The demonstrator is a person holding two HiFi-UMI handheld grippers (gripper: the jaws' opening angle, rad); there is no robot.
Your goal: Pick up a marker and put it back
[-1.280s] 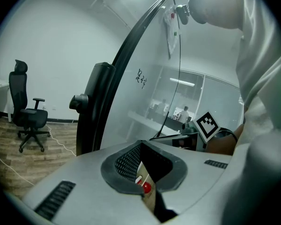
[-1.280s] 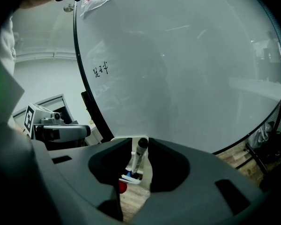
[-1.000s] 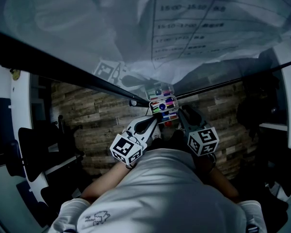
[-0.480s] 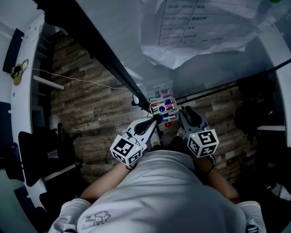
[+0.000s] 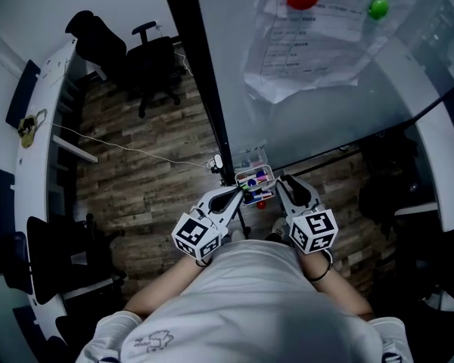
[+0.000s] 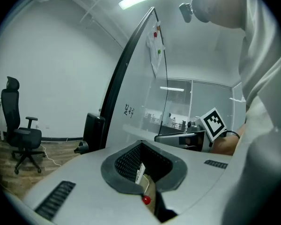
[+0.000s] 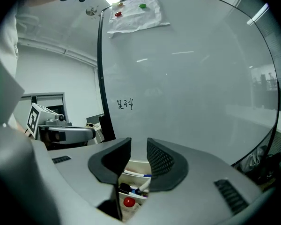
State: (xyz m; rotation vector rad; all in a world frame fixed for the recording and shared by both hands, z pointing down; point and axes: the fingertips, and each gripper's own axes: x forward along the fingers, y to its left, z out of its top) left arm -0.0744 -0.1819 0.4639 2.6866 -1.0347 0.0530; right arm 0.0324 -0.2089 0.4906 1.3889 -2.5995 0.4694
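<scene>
Office: whiteboard (image 7: 192, 88), swivel chair (image 6: 22, 137)

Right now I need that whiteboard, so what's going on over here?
A person stands at the whiteboard with a gripper in each hand, both held by the marker tray. The right gripper has its jaws apart, pointing at the markers, holding nothing. The left gripper has its jaws together. No marker is picked up yet.
</scene>
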